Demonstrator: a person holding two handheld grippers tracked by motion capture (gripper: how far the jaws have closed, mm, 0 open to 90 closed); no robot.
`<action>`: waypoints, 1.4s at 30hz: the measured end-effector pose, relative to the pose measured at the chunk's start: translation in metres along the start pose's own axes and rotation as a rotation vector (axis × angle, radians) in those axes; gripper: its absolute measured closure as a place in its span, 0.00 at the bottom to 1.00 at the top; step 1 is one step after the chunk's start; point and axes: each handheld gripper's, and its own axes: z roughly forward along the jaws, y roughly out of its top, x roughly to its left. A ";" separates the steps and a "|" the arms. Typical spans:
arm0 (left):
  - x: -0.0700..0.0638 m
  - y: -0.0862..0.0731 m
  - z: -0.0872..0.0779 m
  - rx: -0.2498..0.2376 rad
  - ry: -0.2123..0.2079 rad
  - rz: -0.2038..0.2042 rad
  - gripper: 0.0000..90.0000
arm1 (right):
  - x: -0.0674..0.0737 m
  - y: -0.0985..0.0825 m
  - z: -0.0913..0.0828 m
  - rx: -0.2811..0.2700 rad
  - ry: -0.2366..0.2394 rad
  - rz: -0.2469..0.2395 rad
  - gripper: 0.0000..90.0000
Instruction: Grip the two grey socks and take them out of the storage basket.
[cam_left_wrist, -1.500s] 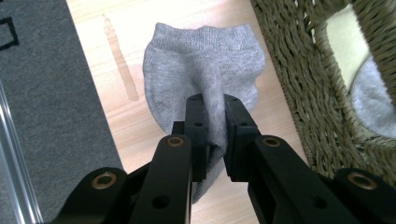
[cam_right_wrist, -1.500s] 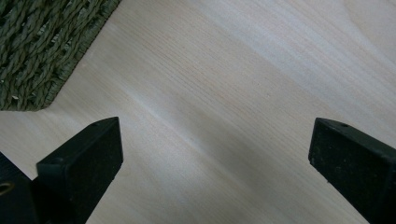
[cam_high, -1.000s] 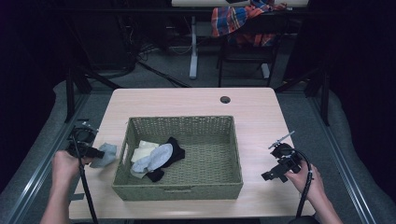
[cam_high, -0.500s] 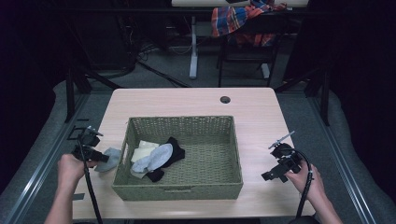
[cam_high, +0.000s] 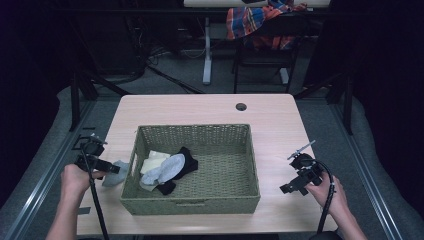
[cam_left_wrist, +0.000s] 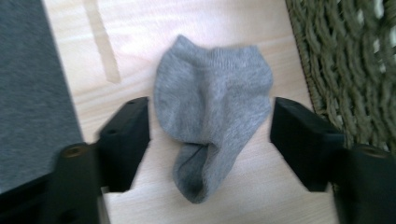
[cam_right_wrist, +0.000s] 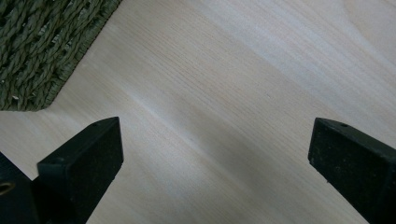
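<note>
A grey sock (cam_left_wrist: 212, 112) lies flat on the wooden table (cam_high: 200, 110), just left of the green woven basket (cam_high: 200, 202). My left gripper (cam_left_wrist: 210, 135) hovers over it with its jaws apart on either side of the sock, not pressing it; the jaws have just been opening. In the high view the sock (cam_high: 116, 172) sits beside the left gripper (cam_high: 107, 169). The basket holds a grey sock (cam_high: 167, 167), a black sock (cam_high: 186, 161) and a cream cloth (cam_high: 153, 159). My right gripper (cam_high: 289, 187) is open over bare table to the right of the basket.
The basket's wall (cam_left_wrist: 345, 65) stands close to the right of the left gripper. A basket corner (cam_right_wrist: 42, 51) lies ahead-left of the right gripper (cam_right_wrist: 212, 163). A dark cable hole (cam_high: 241, 106) is in the table's far side. A chair with plaid cloth (cam_high: 260, 20) stands beyond.
The left gripper has opened and let go of the grey sock, which now lies on the table beside the basket. The left hand shifted slightly. The right hand has kept still.
</note>
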 end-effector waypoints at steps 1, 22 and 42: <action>-0.001 0.000 -0.002 -0.001 -0.001 0.006 0.26 | 0.000 0.000 0.000 0.002 -0.004 0.002 0.03; -0.019 0.011 -0.055 -0.050 0.032 0.047 0.01 | -0.002 -0.001 0.001 -0.002 -0.001 0.002 0.03; -0.059 0.016 -0.083 -0.111 0.025 0.169 0.00 | 0.001 0.004 0.001 0.005 0.006 -0.021 0.03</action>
